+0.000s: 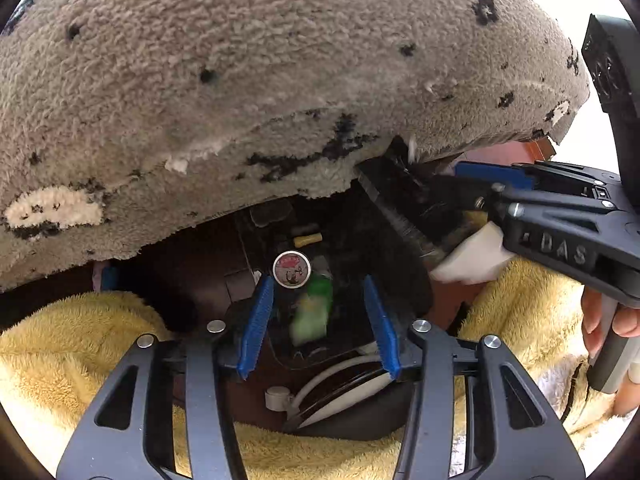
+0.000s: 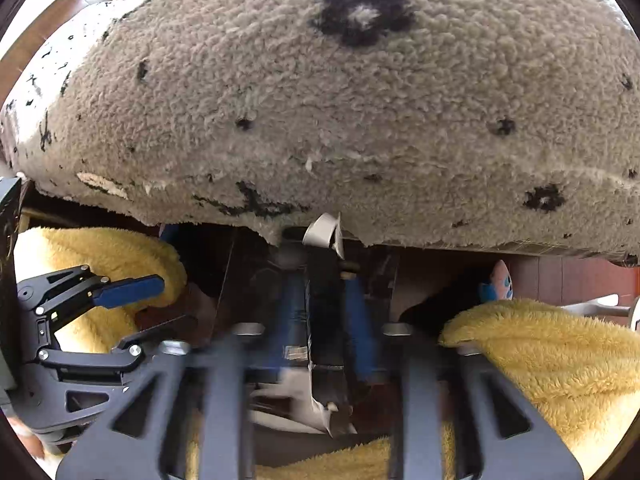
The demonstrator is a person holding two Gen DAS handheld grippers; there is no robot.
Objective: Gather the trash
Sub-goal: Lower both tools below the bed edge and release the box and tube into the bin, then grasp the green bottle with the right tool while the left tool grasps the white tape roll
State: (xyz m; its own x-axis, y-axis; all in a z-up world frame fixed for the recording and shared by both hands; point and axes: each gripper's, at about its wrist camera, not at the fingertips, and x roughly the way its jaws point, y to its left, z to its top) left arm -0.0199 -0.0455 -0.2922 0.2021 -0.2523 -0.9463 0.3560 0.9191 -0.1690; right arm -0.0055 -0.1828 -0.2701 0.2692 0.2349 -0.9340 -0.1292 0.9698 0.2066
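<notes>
Now, right gripper (image 2: pixel 326 320): jaws apart, black wrapper (image 2: pixel 326 344) loose between.
Left gripper (image 1: pixel 320 320): parted, green scrap (image 1: pixel 314 312) falling into dark bin (image 1: pixel 344 352).
Risk: wrapper snagging rug edge (image 2: pixel 280 224), missing bin.

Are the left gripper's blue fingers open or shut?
Open. The left gripper has its blue fingers apart; a blurred green scrap shows between them, touching neither.

left gripper (image 1: pixel 318 320) low in its own frame, pointing steeply down, blue pads parted with a gap between; right gripper (image 2: pixel 324 312) also angled down, blurry, jaws spread around a dark flat thing; bare fingers (image 1: pixel 600 316) at right edge on its handle
</notes>
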